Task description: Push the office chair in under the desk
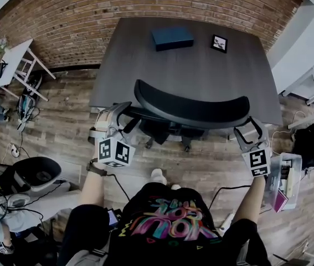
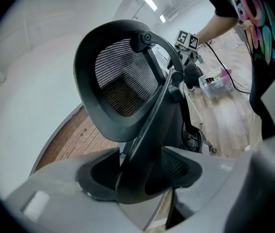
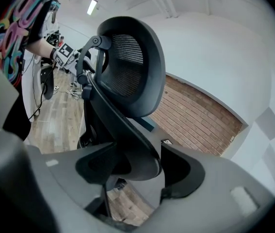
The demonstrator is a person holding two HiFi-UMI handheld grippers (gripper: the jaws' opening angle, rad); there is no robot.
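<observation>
From above, the office chair (image 1: 190, 110) stands tucked against the near edge of the dark desk (image 1: 201, 71), its curved backrest top running along that edge and its seat largely hidden below the desk top. A blue box (image 1: 172, 37) and a small framed picture (image 1: 219, 43) lie well back on the desk. The left gripper (image 1: 119, 118) sits at the left end of the backrest and the right gripper (image 1: 249, 133) at the right end, each on an outstretched arm of the person in a black printed shirt (image 1: 165, 223). In the left gripper view, the left gripper (image 2: 142, 171) has its jaws closed narrowly onto the rim of the office chair (image 2: 122, 81): the dark edge fills the gap from pad to pad, and the mesh back rises away beyond them. In the right gripper view, the right gripper (image 3: 142, 164) has its jaws spread wide. The rim of the office chair (image 3: 132, 76) lies between them, against the left-hand jaw, with a clear gap to the other, through which the desk (image 3: 149, 132) shows.
</observation>
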